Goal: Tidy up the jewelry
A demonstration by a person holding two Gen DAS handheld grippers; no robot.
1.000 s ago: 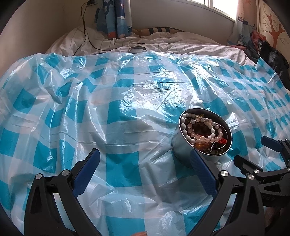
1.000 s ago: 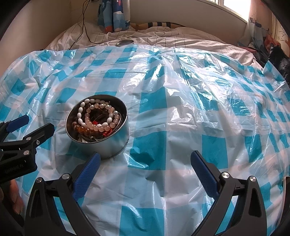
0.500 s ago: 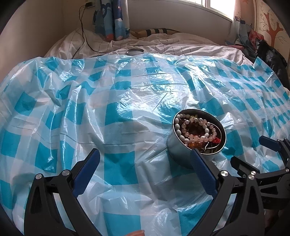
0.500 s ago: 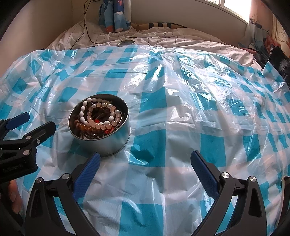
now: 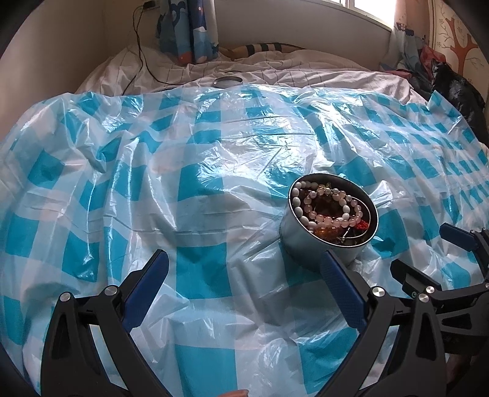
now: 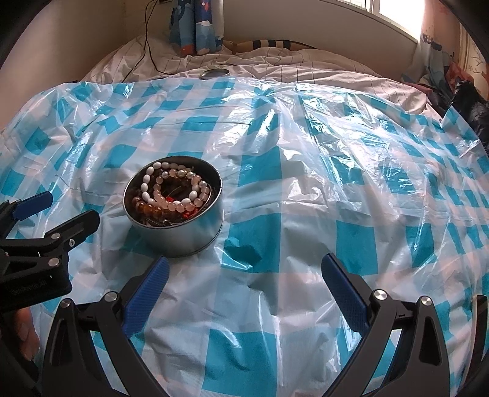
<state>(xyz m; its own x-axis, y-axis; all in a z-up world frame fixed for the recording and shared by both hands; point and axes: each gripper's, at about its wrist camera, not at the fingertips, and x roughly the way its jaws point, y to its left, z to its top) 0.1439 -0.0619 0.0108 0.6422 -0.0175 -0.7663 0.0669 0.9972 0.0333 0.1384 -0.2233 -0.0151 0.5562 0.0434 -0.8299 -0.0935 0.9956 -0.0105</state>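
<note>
Metal tin: beaded bracelets inside, lying between both grippers.
Left gripper: wide open, empty, nearer.
Right gripper: wide open, empty.

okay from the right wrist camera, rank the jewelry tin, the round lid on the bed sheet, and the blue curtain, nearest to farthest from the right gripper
1. Jewelry tin: nearest, just ahead and left of the right gripper, on the checked plastic sheet.
2. Round lid: far side, on the white bed sheet past the plastic's edge.
3. Blue curtain: farthest, hanging at the back wall.

Left gripper, right gripper: jaws wide apart.
</note>
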